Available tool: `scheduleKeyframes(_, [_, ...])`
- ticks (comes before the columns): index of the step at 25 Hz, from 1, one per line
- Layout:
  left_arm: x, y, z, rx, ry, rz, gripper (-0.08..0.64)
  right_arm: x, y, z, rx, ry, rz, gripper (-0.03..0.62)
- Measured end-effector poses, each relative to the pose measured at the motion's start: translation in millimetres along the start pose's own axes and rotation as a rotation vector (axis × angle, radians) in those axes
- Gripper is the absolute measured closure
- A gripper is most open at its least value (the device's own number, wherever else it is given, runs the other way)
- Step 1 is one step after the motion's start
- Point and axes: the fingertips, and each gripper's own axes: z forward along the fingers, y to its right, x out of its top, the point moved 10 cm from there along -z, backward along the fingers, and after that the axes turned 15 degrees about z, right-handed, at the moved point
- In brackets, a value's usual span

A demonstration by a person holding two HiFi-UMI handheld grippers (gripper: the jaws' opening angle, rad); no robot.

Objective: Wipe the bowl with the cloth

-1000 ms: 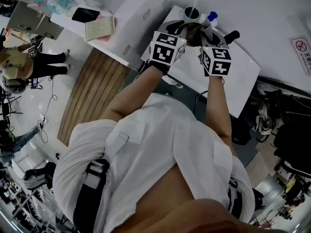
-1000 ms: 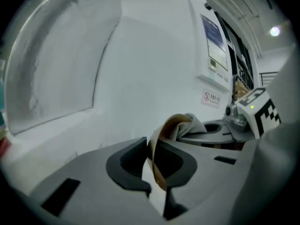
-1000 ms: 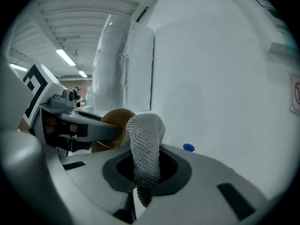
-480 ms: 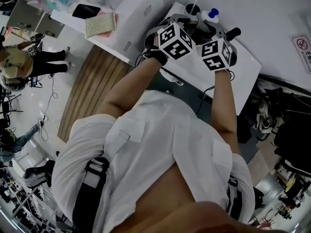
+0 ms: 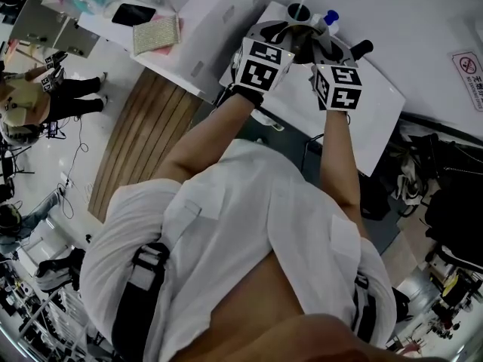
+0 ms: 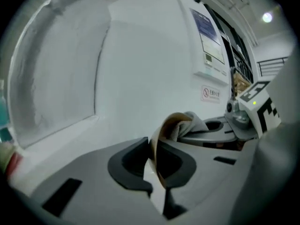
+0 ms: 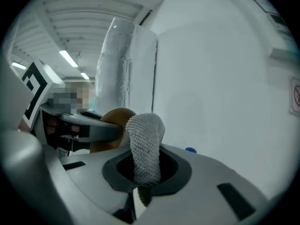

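Both grippers are held up over the white table (image 5: pixel 375 124) in the head view. My left gripper (image 6: pixel 157 165) is shut on the rim of a brown bowl (image 6: pixel 161 130), which stands on edge between its jaws. My right gripper (image 7: pixel 140 182) is shut on a grey knitted cloth (image 7: pixel 144 142), whose free end is pressed into the bowl (image 7: pixel 110 120). The cloth (image 6: pixel 193 122) shows bunched inside the bowl in the left gripper view. In the head view the bowl (image 5: pixel 303 46) is a dark shape between the left gripper (image 5: pixel 278 38) and the right gripper (image 5: pixel 326 50).
A cup with a straw (image 5: pixel 298 11), a blue-capped bottle (image 5: pixel 329 22) and a black object (image 5: pixel 361 50) stand on the table behind the grippers. A second white table carries a notebook (image 5: pixel 155 38). A white wall lies close ahead. A person (image 5: pixel 44 96) stands far left.
Half a second ago the two marker cubes were tilted and close together; now they have swung apart again. The bowl and the cloth stay held throughout.
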Motion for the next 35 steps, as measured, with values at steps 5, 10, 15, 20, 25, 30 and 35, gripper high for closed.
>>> scheduleKeyframes(5, [-13.0, 1.6, -2.9, -0.001, 0.015, -0.101, 0.532, -11.9, -1.5, 1.0, -0.003, -0.023, 0.050, 0.549])
scheduleKeyframes(10, [-16.3, 6.8, 3.6, -0.079, -0.036, 0.041, 0.522, -6.3, -1.5, 3.0, -0.028, -0.118, -0.215, 0.549])
scheduleKeyframes(15, [1.6, 11.8, 7.1, -0.087, -0.095, 0.291, 0.508, 5.0, -12.3, 4.3, -0.028, -0.202, -0.502, 0.549])
scheduleKeyframes(20, [13.0, 17.4, 14.9, -0.136, -0.182, 0.487, 0.532, 7.5, -22.7, 5.9, 0.005, -0.241, -0.643, 0.549])
scheduleKeyframes(25, [16.9, 14.3, 14.6, -0.126, -0.170, 0.459, 0.537, 11.2, -20.2, 7.4, 0.008, -0.209, -0.575, 0.549])
scheduleKeyframes(30, [11.5, 7.8, 7.0, -0.064, -0.089, 0.275, 0.535, 10.2, -10.3, 3.7, 0.019, -0.089, -0.315, 0.549])
scheduleKeyframes(35, [1.1, 1.4, -0.3, -0.019, -0.006, 0.063, 0.535, -5.5, 3.6, -1.7, 0.029, 0.012, 0.053, 0.551])
